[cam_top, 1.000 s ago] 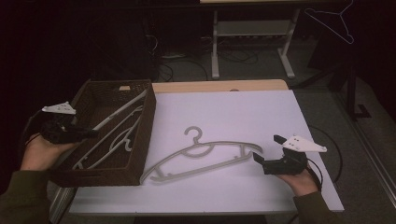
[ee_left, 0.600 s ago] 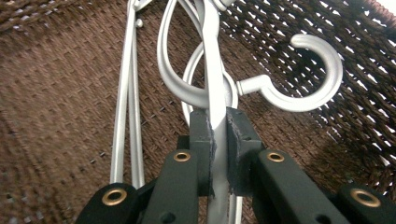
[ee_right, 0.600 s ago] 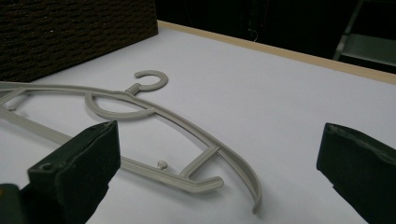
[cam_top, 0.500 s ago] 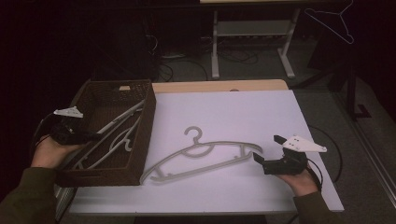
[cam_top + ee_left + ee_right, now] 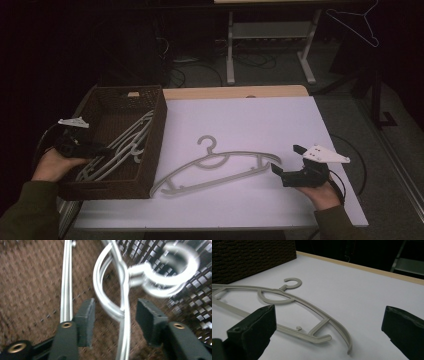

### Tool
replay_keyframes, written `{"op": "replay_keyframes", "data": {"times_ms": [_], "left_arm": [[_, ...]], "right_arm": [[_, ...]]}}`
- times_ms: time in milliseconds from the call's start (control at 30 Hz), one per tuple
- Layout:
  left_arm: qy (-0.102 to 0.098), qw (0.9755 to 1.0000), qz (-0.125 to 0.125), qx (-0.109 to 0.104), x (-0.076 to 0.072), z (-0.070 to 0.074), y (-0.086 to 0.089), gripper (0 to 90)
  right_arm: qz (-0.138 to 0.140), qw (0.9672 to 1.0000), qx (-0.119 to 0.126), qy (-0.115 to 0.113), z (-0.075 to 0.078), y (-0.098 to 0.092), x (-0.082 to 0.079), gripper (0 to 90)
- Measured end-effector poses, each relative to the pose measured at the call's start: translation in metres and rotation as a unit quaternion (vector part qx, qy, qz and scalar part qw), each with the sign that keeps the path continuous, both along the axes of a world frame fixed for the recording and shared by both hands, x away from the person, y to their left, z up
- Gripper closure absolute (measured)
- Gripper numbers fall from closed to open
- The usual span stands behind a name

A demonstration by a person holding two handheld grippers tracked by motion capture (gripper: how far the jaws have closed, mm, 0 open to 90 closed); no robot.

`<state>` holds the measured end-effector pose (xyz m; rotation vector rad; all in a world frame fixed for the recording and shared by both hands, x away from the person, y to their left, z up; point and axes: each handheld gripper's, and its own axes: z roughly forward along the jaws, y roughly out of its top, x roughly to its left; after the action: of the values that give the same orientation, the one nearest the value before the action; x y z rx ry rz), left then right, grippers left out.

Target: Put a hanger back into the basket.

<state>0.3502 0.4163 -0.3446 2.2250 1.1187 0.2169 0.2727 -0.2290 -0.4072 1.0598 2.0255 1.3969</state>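
Hangers (image 5: 120,147) lie slanted inside the brown woven basket (image 5: 150,165) at the table's left, two at least by the two white hooks (image 5: 172,277) in the left gripper view. The left gripper (image 5: 102,150), lower over the basket than a second ago, has just been opening its jaws; they now stand half apart with the hangers' stems between them, pads clear of the plastic, which suggests a release into the basket. One grey hanger (image 5: 220,167) rests flat on the white table (image 5: 260,115), just beside the basket. At right, the right gripper (image 5: 287,165) holds wide, empty jaws near that hanger's end (image 5: 337,336), unmoved. Count: one basket, two grippers.
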Motion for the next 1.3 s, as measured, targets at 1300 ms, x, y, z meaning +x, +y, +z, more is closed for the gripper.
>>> {"op": "replay_keyframes", "data": {"times_ms": [1300], "left_arm": [[-0.112, 0.9798, -0.080, -0.146, -0.016, 0.039, -0.201, 16.2]], "right_arm": [[0.021, 0.9996, -0.018, -0.004, 0.009, 0.007, 0.005, 1.2]]}}
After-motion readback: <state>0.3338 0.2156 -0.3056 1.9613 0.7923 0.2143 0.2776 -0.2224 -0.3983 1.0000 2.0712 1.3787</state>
